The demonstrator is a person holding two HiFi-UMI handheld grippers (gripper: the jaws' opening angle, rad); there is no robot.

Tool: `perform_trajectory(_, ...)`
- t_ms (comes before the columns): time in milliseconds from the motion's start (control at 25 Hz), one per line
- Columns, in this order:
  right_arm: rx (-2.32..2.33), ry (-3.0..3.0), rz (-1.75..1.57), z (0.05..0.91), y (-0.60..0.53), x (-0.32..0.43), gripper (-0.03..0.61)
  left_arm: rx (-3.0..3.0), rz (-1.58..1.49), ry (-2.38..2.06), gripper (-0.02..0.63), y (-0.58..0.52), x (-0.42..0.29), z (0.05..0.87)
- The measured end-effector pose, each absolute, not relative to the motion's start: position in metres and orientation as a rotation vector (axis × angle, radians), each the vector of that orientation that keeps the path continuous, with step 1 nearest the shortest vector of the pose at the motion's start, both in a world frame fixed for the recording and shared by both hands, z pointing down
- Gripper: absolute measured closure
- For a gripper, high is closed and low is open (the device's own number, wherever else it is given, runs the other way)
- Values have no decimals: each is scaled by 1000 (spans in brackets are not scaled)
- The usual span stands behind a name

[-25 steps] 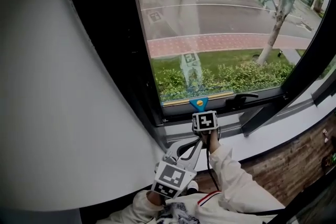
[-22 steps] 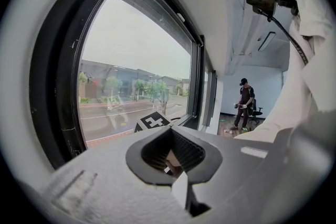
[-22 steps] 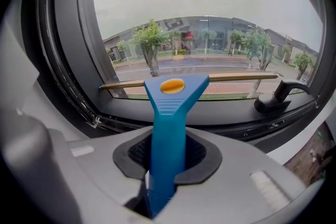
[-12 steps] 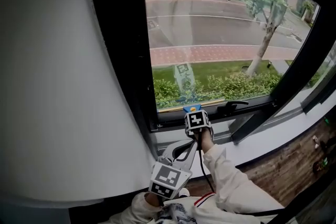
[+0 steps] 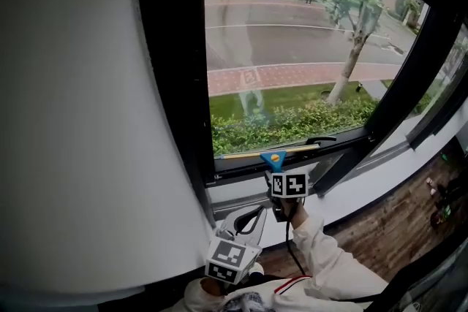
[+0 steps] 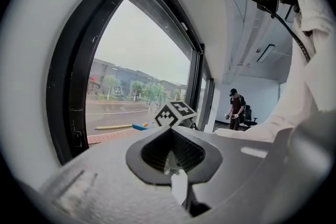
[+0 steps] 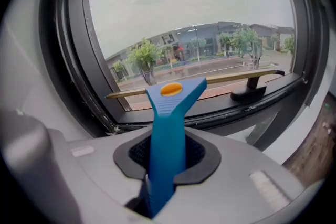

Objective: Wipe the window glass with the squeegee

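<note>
My right gripper (image 5: 280, 173) is shut on the blue handle of the squeegee (image 5: 274, 159). The handle (image 7: 168, 134) rises between the jaws, with an orange dot near its top. The squeegee's yellowish blade (image 7: 210, 80) lies level along the bottom edge of the window glass (image 5: 292, 47). My left gripper (image 5: 248, 219) hangs lower and to the left, below the sill. It is shut, with nothing between its jaws (image 6: 172, 157). From the left gripper view the squeegee (image 6: 126, 126) and the right gripper's marker cube (image 6: 176, 113) show against the glass.
A thick black window frame (image 5: 172, 84) borders the glass, with a white wall (image 5: 73, 120) to its left. A black latch handle (image 5: 322, 139) sits on the lower frame just right of the blade. Wooden floor (image 5: 380, 230) shows at lower right. A person (image 6: 236, 107) stands far back.
The head view has swung, so the window sits differently in the picture. The right gripper still holds the squeegee at the bottom edge of the glass. The left gripper stays low.
</note>
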State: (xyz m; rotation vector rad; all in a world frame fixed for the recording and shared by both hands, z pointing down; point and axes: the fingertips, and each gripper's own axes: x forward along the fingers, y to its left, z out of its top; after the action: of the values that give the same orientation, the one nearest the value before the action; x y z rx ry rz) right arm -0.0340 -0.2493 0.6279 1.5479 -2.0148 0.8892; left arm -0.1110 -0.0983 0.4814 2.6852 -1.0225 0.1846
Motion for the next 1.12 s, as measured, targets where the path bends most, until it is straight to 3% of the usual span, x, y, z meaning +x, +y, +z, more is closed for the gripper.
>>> perform_trajectory(200,1582,-2206,1020,596,-207,-10,497,2701,193,-1026,614,-87,-119,497)
perform_trajectory(400,1554,-2303,897,569,-141,40,497,2609,258,-1196,614,-59,-112,521)
perform_trajectory(800,1473,-2428,687,551,24,210,499,2480,270,-1523,614,61,33,539)
perform_trajectory(1120,1438,-2508,744,526,99,246,499,2508,312,-1627,614,118,74,493)
